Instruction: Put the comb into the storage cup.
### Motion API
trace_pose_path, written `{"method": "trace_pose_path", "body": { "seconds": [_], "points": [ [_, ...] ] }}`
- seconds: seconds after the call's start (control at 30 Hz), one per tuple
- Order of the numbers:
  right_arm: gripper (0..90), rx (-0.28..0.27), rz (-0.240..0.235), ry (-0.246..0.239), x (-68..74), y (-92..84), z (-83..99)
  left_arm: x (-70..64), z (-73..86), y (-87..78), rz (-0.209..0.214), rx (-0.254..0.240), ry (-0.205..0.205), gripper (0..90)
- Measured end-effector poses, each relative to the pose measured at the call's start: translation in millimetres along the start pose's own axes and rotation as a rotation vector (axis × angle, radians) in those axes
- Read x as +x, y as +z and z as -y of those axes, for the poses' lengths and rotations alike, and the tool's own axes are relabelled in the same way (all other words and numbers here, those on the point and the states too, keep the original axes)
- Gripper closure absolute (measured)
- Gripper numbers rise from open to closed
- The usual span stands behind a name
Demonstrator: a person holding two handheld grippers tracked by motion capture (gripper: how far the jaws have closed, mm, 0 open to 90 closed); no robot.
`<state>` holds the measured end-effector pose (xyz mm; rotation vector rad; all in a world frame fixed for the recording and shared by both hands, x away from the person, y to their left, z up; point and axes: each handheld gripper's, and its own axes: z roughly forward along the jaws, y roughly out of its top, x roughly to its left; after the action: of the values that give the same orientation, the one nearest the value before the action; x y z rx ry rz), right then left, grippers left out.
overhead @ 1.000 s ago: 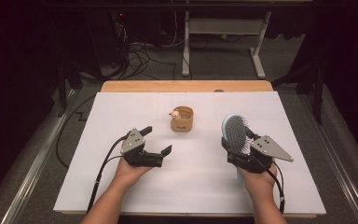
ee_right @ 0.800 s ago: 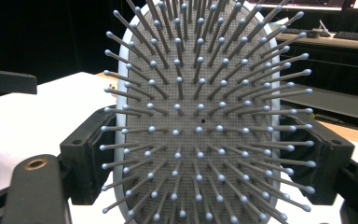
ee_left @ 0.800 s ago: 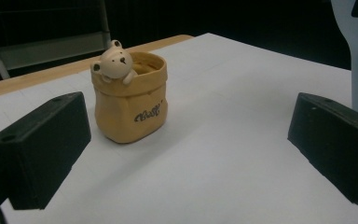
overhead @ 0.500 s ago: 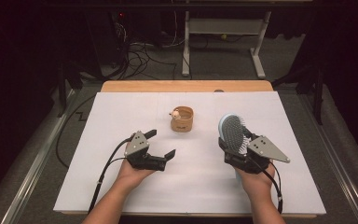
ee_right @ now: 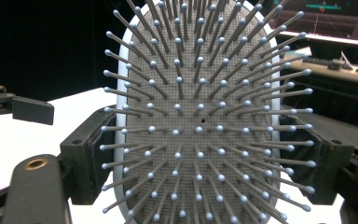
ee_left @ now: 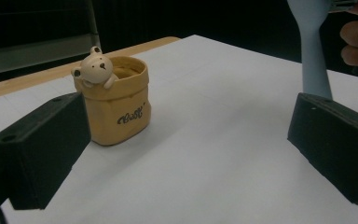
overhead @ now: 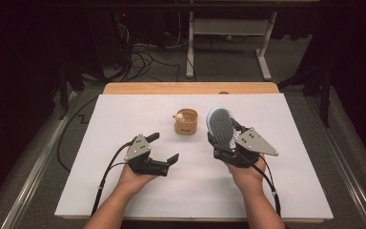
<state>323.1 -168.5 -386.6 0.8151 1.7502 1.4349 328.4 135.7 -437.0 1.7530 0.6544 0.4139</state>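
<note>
Right gripper [overhead: 224,143] fingers clamped on blue hairbrush [overhead: 220,126] just right of bear cup [overhead: 186,121]; left gripper [overhead: 162,149] fingers apart, empty, nearer than cup.

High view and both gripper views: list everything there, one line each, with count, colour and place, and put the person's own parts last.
Hairbrush: one, pale blue with grey bristles, clamped in the right tool, head raised above the table.
Pouch: one, tan with dark lettering, upright near the table's middle.
Bear figure: one, cream, peeking over the pouch's rim.
Table: one, white sheet over a wooden top.
Frame: one, white metal, on the floor beyond the table.
Cables: several, black, on the floor behind the table.
Left tool: one, black with a grey plate, jaws open, nothing between them.
Right tool: one, black with a grey plate, shut on the hairbrush.
Forearms: two, entering from the bottom edge.
</note>
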Motion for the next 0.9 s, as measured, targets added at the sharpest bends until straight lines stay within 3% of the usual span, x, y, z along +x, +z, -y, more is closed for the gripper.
{"method": "trace_pose_path", "body": {
  "seconds": [0.37, 0.63, 0.9],
  "points": [
    [20.8, -0.002, -0.026, -0.011, 17.3, 4.5, 6.6, 0.7, -6.6, -12.0, -0.012, -0.028, -0.003, 0.0],
    [20.8, 0.026, -0.022, -0.017, 18.5, -2.3, 16.9, 0.1, -9.7, -16.5, 0.007, -0.041, -0.017, 0.0],
    [20.7, 0.037, -0.023, -0.030, 22.3, 0.6, 22.1, -4.3, -14.0, -19.8, 0.010, -0.035, -0.004, 0.0]
  ]
}}
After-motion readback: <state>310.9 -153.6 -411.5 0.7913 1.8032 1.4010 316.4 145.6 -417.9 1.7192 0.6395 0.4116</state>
